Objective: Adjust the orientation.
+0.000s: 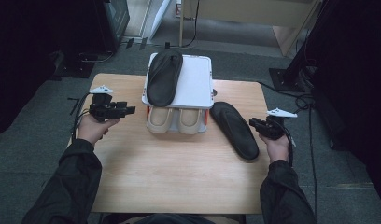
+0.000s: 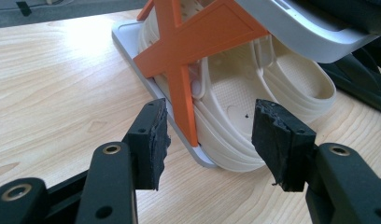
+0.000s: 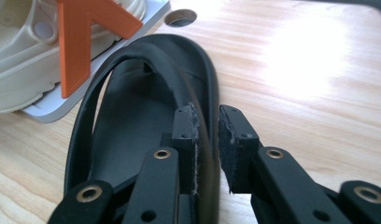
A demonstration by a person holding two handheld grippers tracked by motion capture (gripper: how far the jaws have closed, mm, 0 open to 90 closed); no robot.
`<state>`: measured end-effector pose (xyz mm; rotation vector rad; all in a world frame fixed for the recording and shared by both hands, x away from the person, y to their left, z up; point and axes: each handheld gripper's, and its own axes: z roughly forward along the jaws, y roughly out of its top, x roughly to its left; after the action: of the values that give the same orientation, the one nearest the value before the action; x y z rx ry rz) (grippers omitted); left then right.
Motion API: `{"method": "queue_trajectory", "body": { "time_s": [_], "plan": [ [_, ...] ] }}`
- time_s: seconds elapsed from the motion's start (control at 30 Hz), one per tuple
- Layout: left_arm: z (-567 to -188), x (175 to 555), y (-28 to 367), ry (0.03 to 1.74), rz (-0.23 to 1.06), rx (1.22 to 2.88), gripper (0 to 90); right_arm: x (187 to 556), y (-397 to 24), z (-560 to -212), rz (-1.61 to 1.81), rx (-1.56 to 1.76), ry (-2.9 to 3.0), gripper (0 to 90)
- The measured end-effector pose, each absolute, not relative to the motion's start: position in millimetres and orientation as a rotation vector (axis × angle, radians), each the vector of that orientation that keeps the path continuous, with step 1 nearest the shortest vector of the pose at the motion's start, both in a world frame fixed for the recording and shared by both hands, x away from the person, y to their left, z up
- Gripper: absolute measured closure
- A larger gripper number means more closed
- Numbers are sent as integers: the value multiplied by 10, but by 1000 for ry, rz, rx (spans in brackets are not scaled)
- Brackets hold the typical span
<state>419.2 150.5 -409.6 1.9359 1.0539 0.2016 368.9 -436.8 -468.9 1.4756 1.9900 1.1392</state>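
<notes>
Two grippers work at the shoe rack (image 1: 198, 95). Right gripper (image 3: 208, 140) pinches the rim of the black slipper (image 1: 234, 129) lying beside it, ready for lifting; left gripper (image 2: 208, 140) waits open, empty.

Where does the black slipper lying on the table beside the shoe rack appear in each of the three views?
High view: the black slipper lies right of centre on the table, with the right gripper at its right edge.
Left gripper view: its dark edge shows at the far right, behind the beige shoes.
Right gripper view: it runs up the centre, its rim between the jaws.
Shared landmark: the white shoe rack with orange cross braces.
</notes>
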Motion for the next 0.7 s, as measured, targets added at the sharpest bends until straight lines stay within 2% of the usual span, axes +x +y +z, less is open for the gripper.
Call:
{"method": "queue_trajectory", "body": {
  "time_s": [0.7],
  "plan": [
    [-4116, 4210, 1514, 1061, 191, 1936, 458, 3679, -4470, -4961, 993, 1573, 2060, 766]
  ]
}}
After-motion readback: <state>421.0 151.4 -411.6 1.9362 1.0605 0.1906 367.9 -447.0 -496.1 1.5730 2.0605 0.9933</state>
